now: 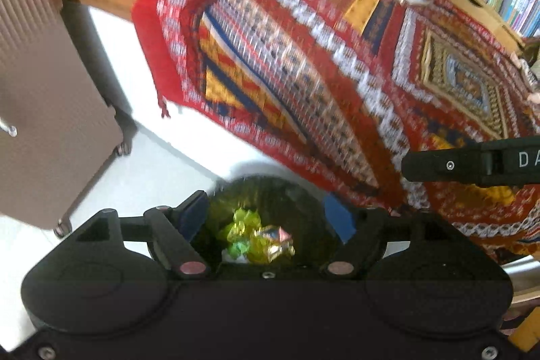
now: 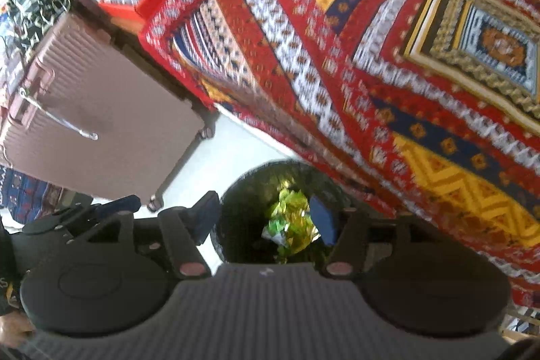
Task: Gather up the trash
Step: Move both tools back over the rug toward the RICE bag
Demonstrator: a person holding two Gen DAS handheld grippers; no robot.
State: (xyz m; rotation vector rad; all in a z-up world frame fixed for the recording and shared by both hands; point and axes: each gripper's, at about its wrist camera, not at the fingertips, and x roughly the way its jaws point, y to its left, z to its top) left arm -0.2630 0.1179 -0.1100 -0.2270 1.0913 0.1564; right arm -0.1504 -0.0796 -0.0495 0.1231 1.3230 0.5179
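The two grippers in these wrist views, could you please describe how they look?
The left gripper and the right gripper are alike: black plastic bodies with two round housings, angled black linkage arms with pinkish pivot caps, and dark blue finger pads. In the left view, the right gripper's side carries white letters "DA".

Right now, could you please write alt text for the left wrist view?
The open left gripper points down over a dark bin holding crumpled yellow-green wrappers. Beside the bin hangs a red patterned cloth; a pinkish suitcase stands left.
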